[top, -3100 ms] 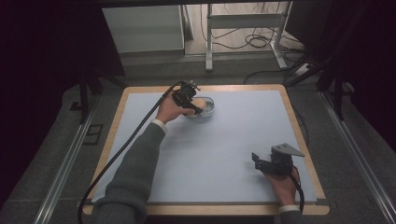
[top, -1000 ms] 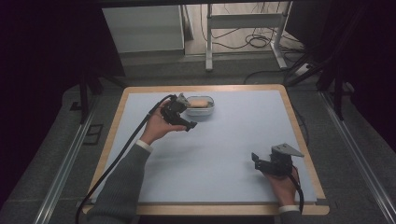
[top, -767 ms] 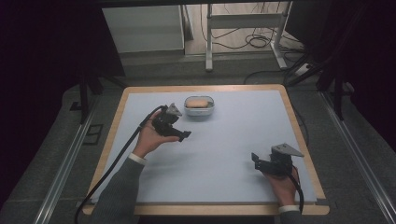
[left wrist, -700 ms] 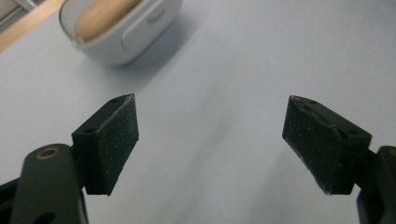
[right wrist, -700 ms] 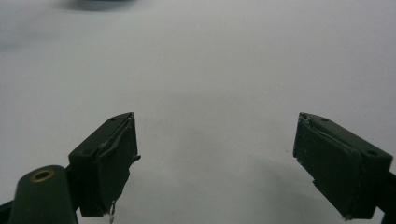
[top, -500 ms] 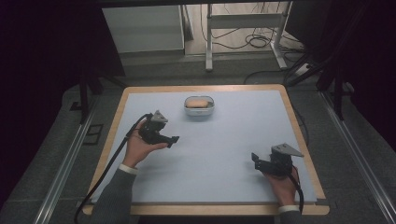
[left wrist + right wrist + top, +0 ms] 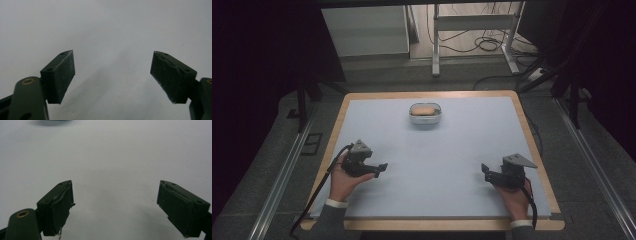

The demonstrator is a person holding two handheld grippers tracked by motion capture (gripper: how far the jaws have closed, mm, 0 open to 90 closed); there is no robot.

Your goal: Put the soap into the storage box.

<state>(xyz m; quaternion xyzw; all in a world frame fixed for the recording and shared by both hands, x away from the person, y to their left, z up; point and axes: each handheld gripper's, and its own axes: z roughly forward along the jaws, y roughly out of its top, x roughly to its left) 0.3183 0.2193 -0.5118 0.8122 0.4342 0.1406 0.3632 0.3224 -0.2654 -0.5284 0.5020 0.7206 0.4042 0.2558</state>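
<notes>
Bowl [image 7: 425,113] with a tan rounded item [image 7: 424,108] inside sits at the far middle of the table [image 7: 452,150], well apart from both grippers. Left gripper [image 7: 380,169] is at the near left, jaws pointing right across the mat; from it the bowl lies forward and to the right. Right gripper [image 7: 485,170] is at the near right, jaws pointing left; from it the bowl lies forward and to the left. Left looks somewhat nearer to the bowl than right, though the gap is not large. Left gripper [image 7: 111,75] jaws stand wide apart with bare mat between them; right gripper [image 7: 115,205] jaws likewise spread, nothing held, a dark blurred edge at the top of its view that may be the bowl. Bowl's long side runs roughly left-right across the table. Judgement: any return to the bowl would best come from the left hand, reaching forward-right
</notes>
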